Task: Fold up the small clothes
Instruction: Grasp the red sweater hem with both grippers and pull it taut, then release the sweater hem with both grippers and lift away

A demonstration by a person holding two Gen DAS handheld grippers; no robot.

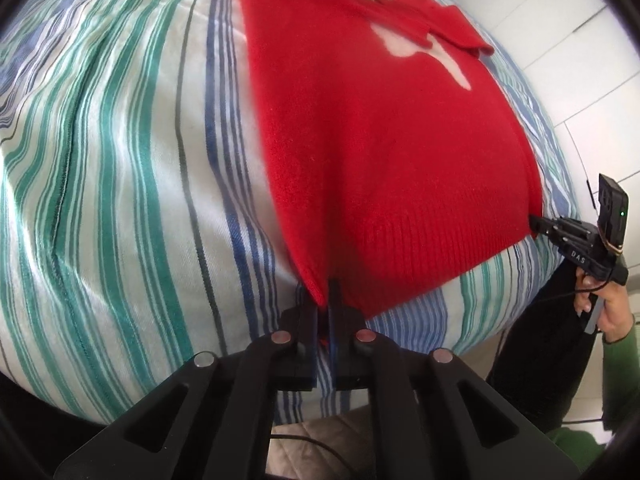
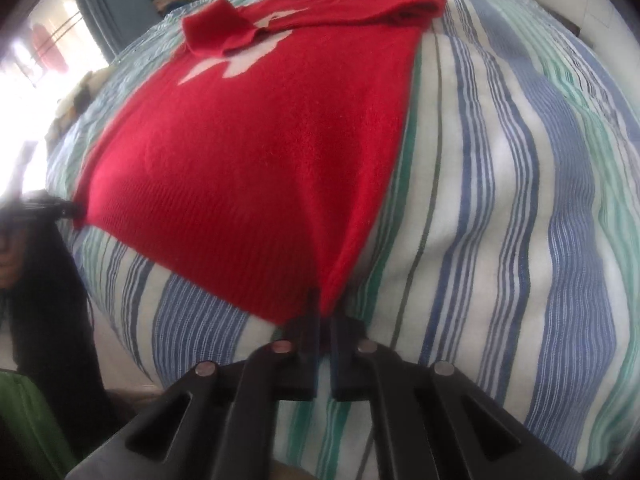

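Garments: one red sweater, lying flat on the striped bedspread, a white motif on its upper part.
Sleeves: one folded across the chest; a second may be bunched at the far shoulder, but the view is too blurred to be sure.
Grippers: two.
Left gripper: fingers pressed together on the hem's left corner.
Right gripper: fingers pinched on the hem's right corner.
Hem: ribbed, stretched between both corners near the bed's edge.
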